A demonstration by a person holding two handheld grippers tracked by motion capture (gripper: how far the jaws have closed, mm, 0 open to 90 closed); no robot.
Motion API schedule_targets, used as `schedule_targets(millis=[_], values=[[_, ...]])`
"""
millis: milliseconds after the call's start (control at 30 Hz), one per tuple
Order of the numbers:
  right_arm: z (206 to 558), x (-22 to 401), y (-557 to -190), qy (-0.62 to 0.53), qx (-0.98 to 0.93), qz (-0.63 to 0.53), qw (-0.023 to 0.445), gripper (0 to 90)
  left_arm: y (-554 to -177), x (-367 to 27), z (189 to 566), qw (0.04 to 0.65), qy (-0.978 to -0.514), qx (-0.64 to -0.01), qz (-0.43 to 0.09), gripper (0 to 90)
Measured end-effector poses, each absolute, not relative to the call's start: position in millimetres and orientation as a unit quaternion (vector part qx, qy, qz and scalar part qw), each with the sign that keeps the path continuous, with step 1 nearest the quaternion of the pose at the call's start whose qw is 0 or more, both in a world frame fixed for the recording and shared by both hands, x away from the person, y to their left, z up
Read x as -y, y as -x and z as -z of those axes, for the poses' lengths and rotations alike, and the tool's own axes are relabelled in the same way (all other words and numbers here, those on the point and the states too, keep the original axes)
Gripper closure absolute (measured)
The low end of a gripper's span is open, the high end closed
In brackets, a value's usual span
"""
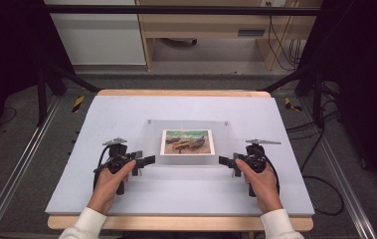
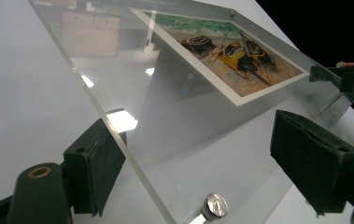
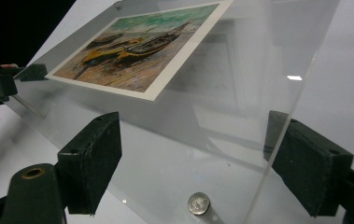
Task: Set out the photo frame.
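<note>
A clear acrylic panel (image 1: 188, 160) lies flat on the pale mat, with a print of beached boats (image 1: 186, 142) under it. My left gripper (image 1: 145, 162) sits at the panel's near left corner and my right gripper (image 1: 227, 163) at its near right corner. In the left gripper view the left gripper (image 2: 202, 163) stands open, the panel (image 2: 174, 121) and a metal corner screw (image 2: 214, 205) between its pads. The right gripper (image 3: 198, 163) is likewise open astride the panel (image 3: 221, 116) and a screw (image 3: 198, 203). No pad presses the panel's faces.
The pale mat (image 1: 176, 194) covers a wooden table (image 1: 176, 222). Black frame legs and cables stand on the grey floor at both sides. A wooden desk (image 1: 211, 30) stands beyond the far edge. Bare mat surrounds the panel.
</note>
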State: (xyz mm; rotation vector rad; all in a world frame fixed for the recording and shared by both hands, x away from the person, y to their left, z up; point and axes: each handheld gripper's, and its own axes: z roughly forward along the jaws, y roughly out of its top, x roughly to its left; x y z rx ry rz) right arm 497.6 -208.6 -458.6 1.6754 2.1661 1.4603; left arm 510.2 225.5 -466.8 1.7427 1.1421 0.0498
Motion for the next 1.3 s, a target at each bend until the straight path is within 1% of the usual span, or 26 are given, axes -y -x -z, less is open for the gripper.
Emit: schedule_targets(millis=[400, 500, 733, 1067, 1300], values=[[453.2, 209.8, -477.4, -0.511, -0.714, -0.474, 0.061, 24.0, -495.9, -225.7, 458.3, 0.496, -0.734, -0.46, -0.053, 24.5], [452.8, 209.1, -475.4, -0.507, -0.716, -0.476, 0.065, 24.9, -492.4, -226.9, 459.2, 0.501, -0.727, -0.466, -0.057, 26.9], [455.2, 210.3, -472.4, -0.508, -0.709, -0.485, 0.068, 25.9, -489.2, -226.5, 460.7, 0.507, -0.718, -0.473, -0.061, 28.4], [452.4, 209.2, -464.4, -0.496, -0.721, -0.477, 0.086, 26.6, -482.2, -225.2, 456.2, 0.497, -0.731, -0.461, -0.076, 28.8], [450.2, 210.1, -456.2, -0.484, -0.73, -0.473, 0.099, 30.7, -473.3, -226.2, 453.8, 0.494, -0.735, -0.457, -0.085, 31.7]])
